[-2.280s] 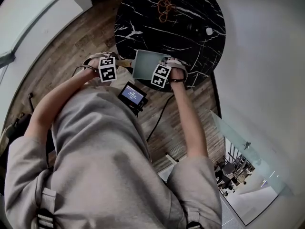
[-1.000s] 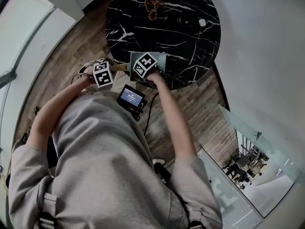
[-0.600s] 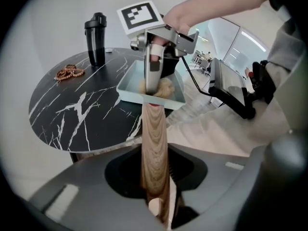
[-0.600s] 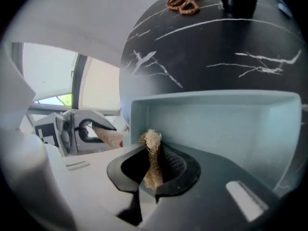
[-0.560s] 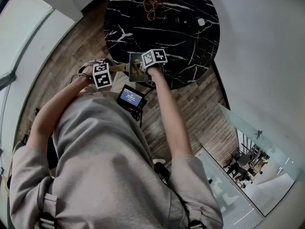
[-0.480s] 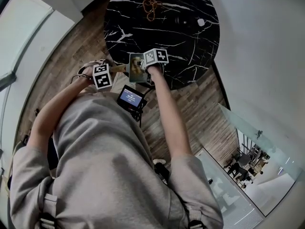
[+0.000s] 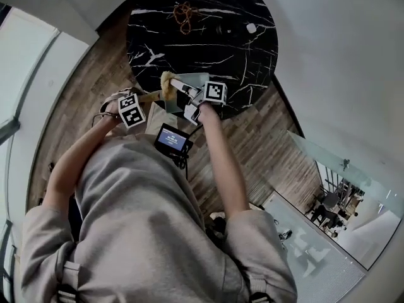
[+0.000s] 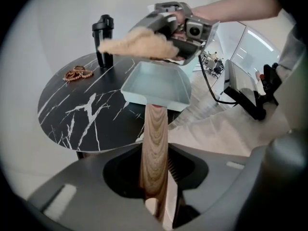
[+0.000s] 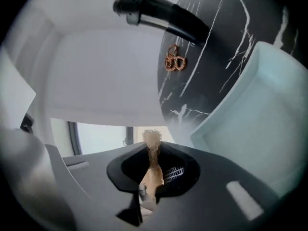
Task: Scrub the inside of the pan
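head view: pan (image 7: 178,103) is at the near edge of the surface (image 7: 208,36), with its handle (image 7: 151,96) reaching past that edge toward the person. left claw (image 7: 144,100) is on the handle. right claw (image 7: 178,84) holds a tan pad (image 7: 167,84) by the pan's left rim, and it looks to be above the pan, not down in it.

left gripper view: left claw is clamped on the wooden handle, which runs straight up between the jaws to the pan. the jaws have just eased a little wider, with the wood between them and the pads looking to be on it. the pad hangs in the air over the pan's far wall, apart from it. the pan's inside is pale and bare, with no suds or grime that i can make out. a bottle (image 8: 103,40) and beads (image 8: 79,73) are by the far left edge, well apart from the pan. i cannot tell whether the pan rests on the surface or is held just off it.

right gripper view: right claw is shut tight on the pad, seen edge-on as a thin strip with a frayed tip past the jaws. the pan's inside shows at the right, and the pad is not touching it.

as i judge it, no scrubbing contact is being made at this moment. since the inside looks clean, this is either a lift between strokes or the end of the scrub, and the pictures do not settle which.
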{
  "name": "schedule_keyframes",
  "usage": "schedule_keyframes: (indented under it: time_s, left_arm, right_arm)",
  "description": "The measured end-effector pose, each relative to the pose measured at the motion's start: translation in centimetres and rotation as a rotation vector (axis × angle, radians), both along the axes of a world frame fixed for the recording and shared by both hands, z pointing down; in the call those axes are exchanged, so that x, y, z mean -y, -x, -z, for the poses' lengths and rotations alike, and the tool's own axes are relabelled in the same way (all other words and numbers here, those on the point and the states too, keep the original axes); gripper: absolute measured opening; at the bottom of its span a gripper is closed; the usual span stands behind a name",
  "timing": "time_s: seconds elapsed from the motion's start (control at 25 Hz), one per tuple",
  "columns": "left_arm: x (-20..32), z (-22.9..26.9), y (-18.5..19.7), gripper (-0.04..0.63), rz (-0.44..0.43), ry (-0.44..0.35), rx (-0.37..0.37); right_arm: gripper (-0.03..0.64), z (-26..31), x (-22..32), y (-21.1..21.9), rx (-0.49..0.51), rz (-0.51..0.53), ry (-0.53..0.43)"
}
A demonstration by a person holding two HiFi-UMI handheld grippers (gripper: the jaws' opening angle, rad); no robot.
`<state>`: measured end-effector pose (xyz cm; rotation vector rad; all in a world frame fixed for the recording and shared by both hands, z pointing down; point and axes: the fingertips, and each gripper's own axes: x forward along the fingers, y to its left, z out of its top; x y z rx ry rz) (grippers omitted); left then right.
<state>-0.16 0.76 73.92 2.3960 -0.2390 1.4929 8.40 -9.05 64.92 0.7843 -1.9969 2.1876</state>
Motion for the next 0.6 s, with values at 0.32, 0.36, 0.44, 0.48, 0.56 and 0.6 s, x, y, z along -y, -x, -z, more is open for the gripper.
schedule_keyframes:
  time_s: [0.32, 0.36, 0.44, 0.48, 0.56, 0.6]
  left_arm:
    - [3.8, 7.0, -0.7, 0.219, 0.230, -0.139, -0.331]
    - [4.7, 8.6, -0.7, 0.218, 0.267, -0.167, -0.379]
    - [6.1, 12.3, -1.2, 0.205, 0.312, -0.228, -0.471]
    - [6.4, 14.1, -1.8, 0.194, 0.308, -0.263, -0.506]
    - [6.2, 17.5, -3.3, 0.170, 0.265, -0.343, -0.554]
    - [6.0, 19.2, -4.1, 0.162, 0.244, -0.385, -0.572]
  right_arm:
    - [0.048, 10.4, -1.4, -0.1, 0.045, -0.126, -0.364]
    - [0.048, 11.0, -1.7, -0.6, 0.040, -0.175, -0.378]
    - [0.048, 12.5, -2.2, -1.8, 0.007, -0.252, -0.446]
    - [0.049, 13.5, -2.5, -2.6, -0.020, -0.280, -0.494]
    - [0.049, 15.9, -3.6, -4.3, -0.072, -0.330, -0.594]
    - [0.049, 17.2, -4.3, -5.2, -0.092, -0.360, -0.642]
